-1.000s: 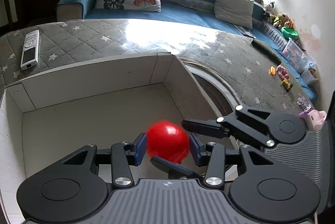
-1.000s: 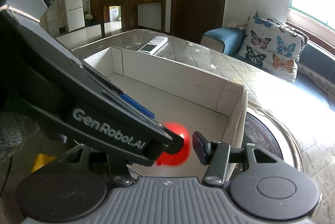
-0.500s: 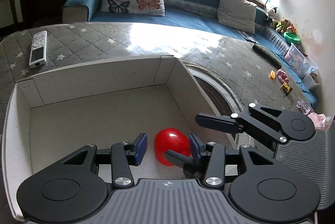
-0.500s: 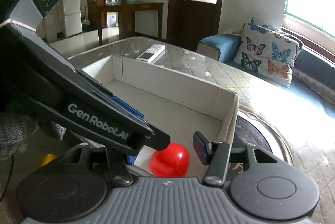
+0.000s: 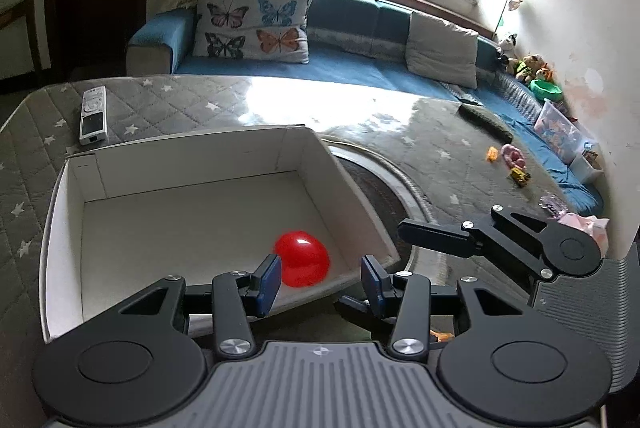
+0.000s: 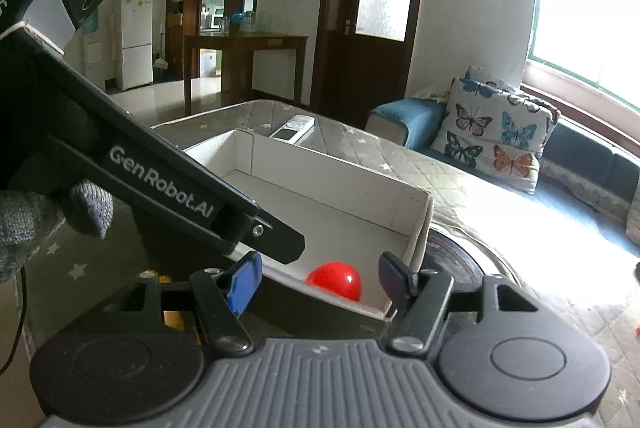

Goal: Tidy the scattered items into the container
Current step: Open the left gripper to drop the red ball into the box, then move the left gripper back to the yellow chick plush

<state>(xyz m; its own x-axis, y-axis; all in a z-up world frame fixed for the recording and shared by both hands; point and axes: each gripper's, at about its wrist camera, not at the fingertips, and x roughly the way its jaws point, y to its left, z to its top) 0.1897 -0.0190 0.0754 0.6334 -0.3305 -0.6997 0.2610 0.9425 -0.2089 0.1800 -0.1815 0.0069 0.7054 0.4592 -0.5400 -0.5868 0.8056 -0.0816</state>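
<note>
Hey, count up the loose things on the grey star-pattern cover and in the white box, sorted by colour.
Red: 1, the ball in the white box
Yellow or orange: 2, the small toys far right on the cover
Pink: 1, the ring toy
White: 1, the remote
Total: 5

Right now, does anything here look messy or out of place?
Yes: a few small toys lie scattered on the grey star-patterned cover, far from the white box, which holds only a red ball.
</note>
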